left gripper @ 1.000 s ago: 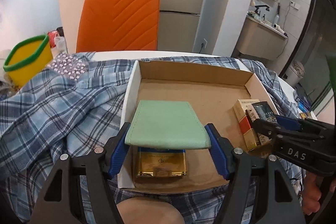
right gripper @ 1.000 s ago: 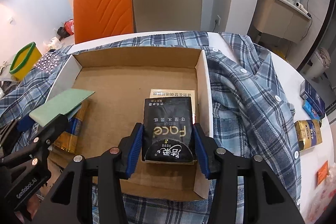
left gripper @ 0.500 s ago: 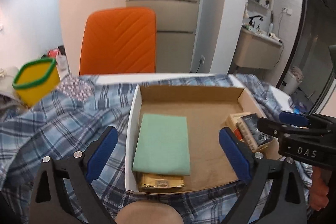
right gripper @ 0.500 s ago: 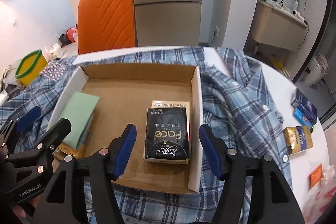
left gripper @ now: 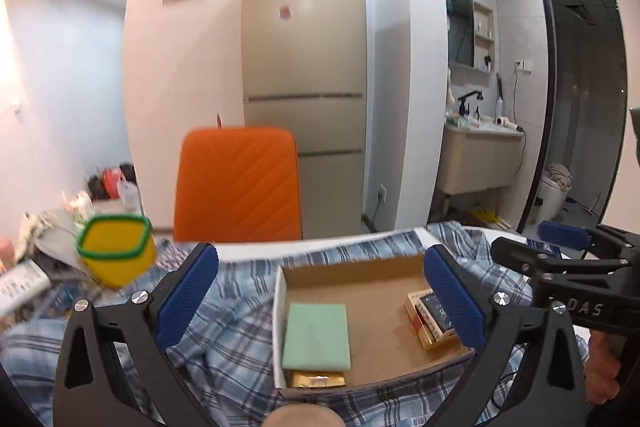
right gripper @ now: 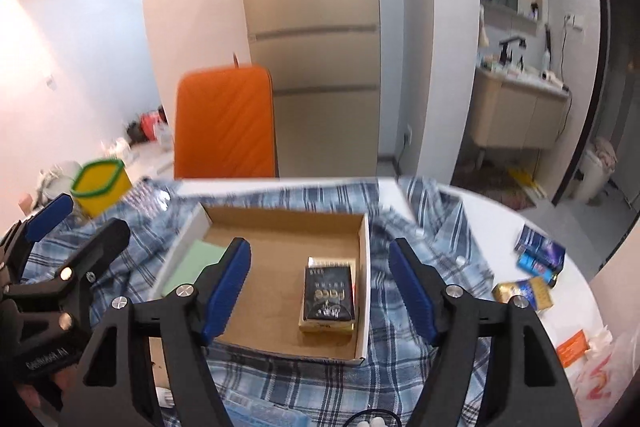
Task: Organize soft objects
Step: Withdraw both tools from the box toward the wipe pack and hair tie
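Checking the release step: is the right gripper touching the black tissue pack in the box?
Apart. The right wrist view shows the right gripper open, its blue pads clear of the black tissue pack, which lies alone in the cardboard box.

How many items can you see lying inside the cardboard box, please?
4: a green pad on a gold packet at the left, a black tissue pack on a gold box at the right. Others may be hidden.
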Demonstrator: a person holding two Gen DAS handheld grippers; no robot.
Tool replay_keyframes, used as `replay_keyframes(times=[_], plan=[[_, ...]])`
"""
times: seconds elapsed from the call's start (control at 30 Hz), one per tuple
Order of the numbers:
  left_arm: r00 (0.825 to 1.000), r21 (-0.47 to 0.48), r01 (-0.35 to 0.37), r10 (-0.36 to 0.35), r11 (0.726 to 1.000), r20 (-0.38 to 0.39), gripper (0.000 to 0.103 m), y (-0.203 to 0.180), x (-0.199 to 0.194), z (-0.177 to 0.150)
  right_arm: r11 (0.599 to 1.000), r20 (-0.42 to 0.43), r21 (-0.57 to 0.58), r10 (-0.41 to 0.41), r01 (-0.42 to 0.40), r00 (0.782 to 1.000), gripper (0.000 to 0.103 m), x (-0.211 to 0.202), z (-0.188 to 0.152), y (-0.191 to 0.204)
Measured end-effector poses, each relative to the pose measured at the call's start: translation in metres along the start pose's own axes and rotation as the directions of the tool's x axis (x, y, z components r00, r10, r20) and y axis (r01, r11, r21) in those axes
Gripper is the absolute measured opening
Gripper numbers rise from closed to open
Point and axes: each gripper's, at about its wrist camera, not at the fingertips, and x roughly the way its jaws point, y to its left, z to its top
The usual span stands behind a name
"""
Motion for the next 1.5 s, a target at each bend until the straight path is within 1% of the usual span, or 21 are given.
replay_keyframes(times=[0.03,0.07,0.1,0.17,0.23,0.33,0.43,0.63,0.8,0.93,1.07,1.23,1.4,1.5], plan=[[1.000,0.005,0.000,-0.001,1.000,0.014,0.102,0.000,-0.006,0.002,1.000,0.031,0.007,0.002,-0.002,1.000,0.084,-0.010,0.001,-0.001],[1.000,0.007,0.003,-0.004,1.000,0.027,0.102,0.000,-0.011,0.004,1.000,0.059,0.015,0.004,-0.005,0.998,0.088,-0.018,0.000,-0.002],[0.999,0.005,0.011,-0.011,1.000,0.044,0.102,0.000,-0.017,0.006,1.000,0.090,0.024,0.004,-0.006,0.996,0.089,-0.027,0.000,-0.003],[0.997,0.003,0.025,-0.026,1.000,0.070,0.102,0.001,-0.029,0.009,0.999,0.133,0.035,-0.015,0.011,0.991,0.089,-0.043,0.000,-0.004],[0.995,-0.001,0.028,-0.028,1.000,0.095,0.102,0.001,-0.042,0.012,0.999,0.148,0.027,-0.041,0.038,0.988,0.089,-0.055,0.000,-0.002],[0.992,0.000,0.030,-0.030,1.000,0.124,0.102,0.000,-0.057,0.015,0.999,0.169,0.020,-0.040,0.038,0.985,0.089,-0.071,-0.002,-0.001],[0.988,-0.001,0.034,-0.034,0.999,0.149,0.102,0.001,-0.070,0.015,0.998,0.197,0.003,-0.056,0.057,0.979,0.089,-0.086,-0.005,0.002],[0.988,-0.003,0.048,-0.047,0.999,0.150,0.102,0.004,-0.084,0.008,0.998,0.218,-0.014,-0.049,0.053,0.975,0.089,-0.108,-0.016,0.007],[0.992,-0.021,0.053,-0.050,0.998,0.119,0.102,0.007,-0.087,-0.008,0.999,0.208,-0.015,-0.040,0.044,0.977,0.089,-0.110,-0.028,0.010],[0.997,-0.044,0.061,-0.059,0.997,0.053,0.102,0.010,-0.084,-0.025,0.999,0.205,-0.018,-0.043,0.047,0.978,0.089,-0.112,-0.041,0.012],[0.998,-0.060,0.065,-0.065,0.996,0.006,0.102,0.010,-0.080,-0.040,0.999,0.167,-0.023,-0.044,0.048,0.985,0.089,-0.106,-0.056,0.012],[0.997,-0.055,0.069,-0.071,0.996,-0.043,0.102,0.008,-0.078,-0.063,0.998,0.122,-0.023,-0.054,0.057,0.991,0.089,-0.096,-0.075,0.009],[0.989,-0.068,0.115,-0.121,0.991,-0.090,0.102,0.006,-0.072,-0.084,0.998,0.074,-0.008,-0.054,0.055,0.996,0.089,-0.085,-0.091,0.002],[0.988,-0.061,0.100,-0.106,0.993,-0.113,0.102,0.004,-0.066,-0.093,0.998,0.050,-0.002,-0.065,0.065,0.997,0.089,-0.079,-0.099,-0.001]])
